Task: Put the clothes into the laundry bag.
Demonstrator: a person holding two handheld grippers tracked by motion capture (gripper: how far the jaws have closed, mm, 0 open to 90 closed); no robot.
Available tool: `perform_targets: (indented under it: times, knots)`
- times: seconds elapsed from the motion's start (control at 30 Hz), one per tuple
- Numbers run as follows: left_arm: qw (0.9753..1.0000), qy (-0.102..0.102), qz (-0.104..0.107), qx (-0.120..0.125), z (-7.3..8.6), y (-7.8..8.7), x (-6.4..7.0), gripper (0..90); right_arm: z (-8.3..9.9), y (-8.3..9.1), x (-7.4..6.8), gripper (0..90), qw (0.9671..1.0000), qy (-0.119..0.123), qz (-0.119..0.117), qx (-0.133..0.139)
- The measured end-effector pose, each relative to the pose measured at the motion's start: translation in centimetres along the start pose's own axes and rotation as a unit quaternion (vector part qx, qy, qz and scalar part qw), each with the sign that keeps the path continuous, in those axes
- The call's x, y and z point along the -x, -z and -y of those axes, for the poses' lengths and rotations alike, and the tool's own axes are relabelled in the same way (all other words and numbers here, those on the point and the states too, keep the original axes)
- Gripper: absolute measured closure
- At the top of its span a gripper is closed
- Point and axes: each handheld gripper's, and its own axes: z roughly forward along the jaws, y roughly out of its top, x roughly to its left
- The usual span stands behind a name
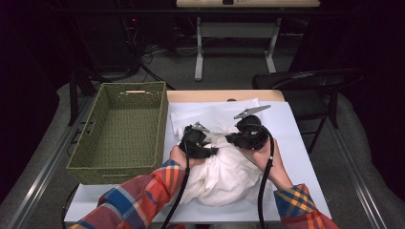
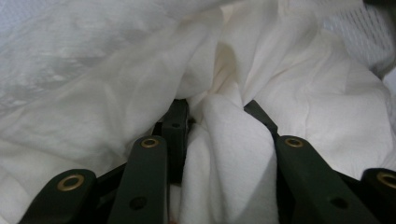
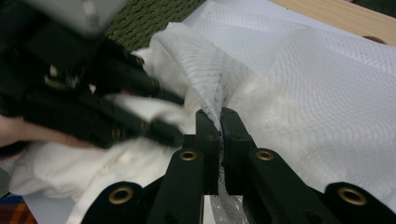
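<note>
Left gripper (image 2: 212,116): jaws spread, a thick fold of the white cloth (image 2: 233,154) between them
Right gripper (image 3: 219,122): jaws pressed together, pinching an edge of the white mesh bag (image 3: 299,88)
Cloth and bag: bunched on the table (image 1: 301,148), just right of the green woven basket (image 1: 122,136)
Hands: close together over the pile

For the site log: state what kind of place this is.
Probably a lab or recording workspace, not a home: a work table holding a woven basket and white cloth, a trestle desk and floor cables behind.
</note>
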Motion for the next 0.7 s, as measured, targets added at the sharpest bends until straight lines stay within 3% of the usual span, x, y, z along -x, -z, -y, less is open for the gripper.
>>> perform_targets:
  times: [0.1, 0.13, 0.3, 0.37, 0.5, 0.53, 0.6, 0.63, 0.7]
  knots:
    - [0.9982, -0.037, 0.014, -0.046, 0.1, -0.7, 0.6, 60.0, 0.5, -0.6, 0.4, 87.3, 0.9998, 0.000, 0.002, -0.018]
    - [0.9972, -0.050, 0.016, -0.053, 0.2, -0.6, 1.0, 53.8, 0.7, -0.7, 0.5, 87.2, 0.9996, -0.002, 0.005, -0.026]
    - [0.9919, -0.108, 0.017, -0.065, -0.2, 1.2, 2.7, 22.8, 1.2, -0.4, 1.0, 86.5, 0.9995, -0.005, 0.008, -0.028]
    - [0.9892, -0.127, 0.019, -0.072, -0.3, 1.7, 3.4, 17.6, 1.2, -0.4, 0.9, 86.2, 0.9995, -0.005, 0.010, -0.029]
    - [0.9868, -0.133, 0.034, -0.086, -0.1, 1.8, 4.3, 11.0, 1.4, -0.4, 0.9, 85.5, 0.9994, 0.000, 0.016, -0.030]
    - [0.9851, -0.137, 0.035, -0.097, -0.1, 1.6, 4.5, 8.7, 1.5, -0.3, 0.9, 84.9, 0.9995, -0.001, 0.016, -0.028]
    - [0.9846, -0.138, 0.035, -0.101, 0.1, 1.1, 4.7, 6.2, 1.6, -0.3, 1.0, 84.1, 0.9994, -0.001, 0.018, -0.028]
    - [0.9832, -0.142, 0.038, -0.108, 0.1, 0.7, 4.7, 6.1, 1.7, -0.4, 1.1, 83.9, 0.9994, -0.001, 0.018, -0.029]
    - [0.9828, -0.140, 0.055, -0.107, 0.4, -0.2, 4.7, 5.3, 1.9, -0.5, 1.1, 83.0, 0.9992, -0.001, 0.020, -0.034]
